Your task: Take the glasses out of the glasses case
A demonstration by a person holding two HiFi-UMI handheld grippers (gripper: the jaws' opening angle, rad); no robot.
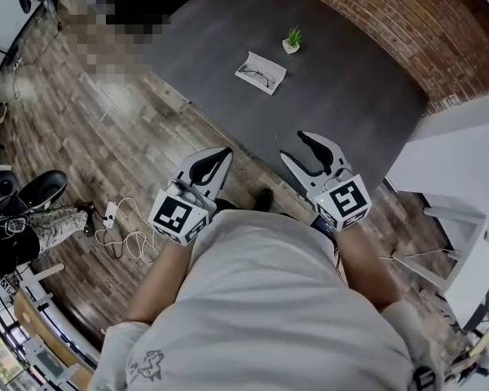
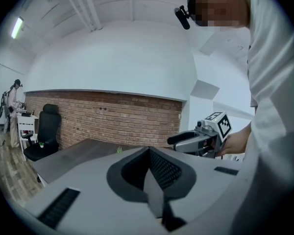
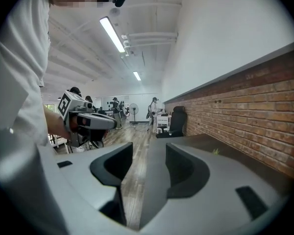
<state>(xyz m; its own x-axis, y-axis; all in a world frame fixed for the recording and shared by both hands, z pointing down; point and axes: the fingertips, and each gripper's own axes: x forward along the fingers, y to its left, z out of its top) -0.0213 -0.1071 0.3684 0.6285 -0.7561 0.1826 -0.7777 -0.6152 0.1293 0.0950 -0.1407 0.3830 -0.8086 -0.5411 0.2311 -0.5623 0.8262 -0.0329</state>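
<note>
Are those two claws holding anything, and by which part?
Nothing. The left hand-held gripper is shut on air, the right hand-held gripper open and empty; the thin-framed glasses lie on the dark grey table.

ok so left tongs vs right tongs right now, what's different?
Left tongs are shut, jaws pressed together; right tongs are open, with floor showing through the gap. In the head view the left tongs overlie floor, the right tongs the table edge. Both are empty, short of the glasses.

An open-plan office — brick wall point(image 3: 264, 111), office chair point(image 2: 44, 133), strip lights point(image 3: 112, 33).
</note>
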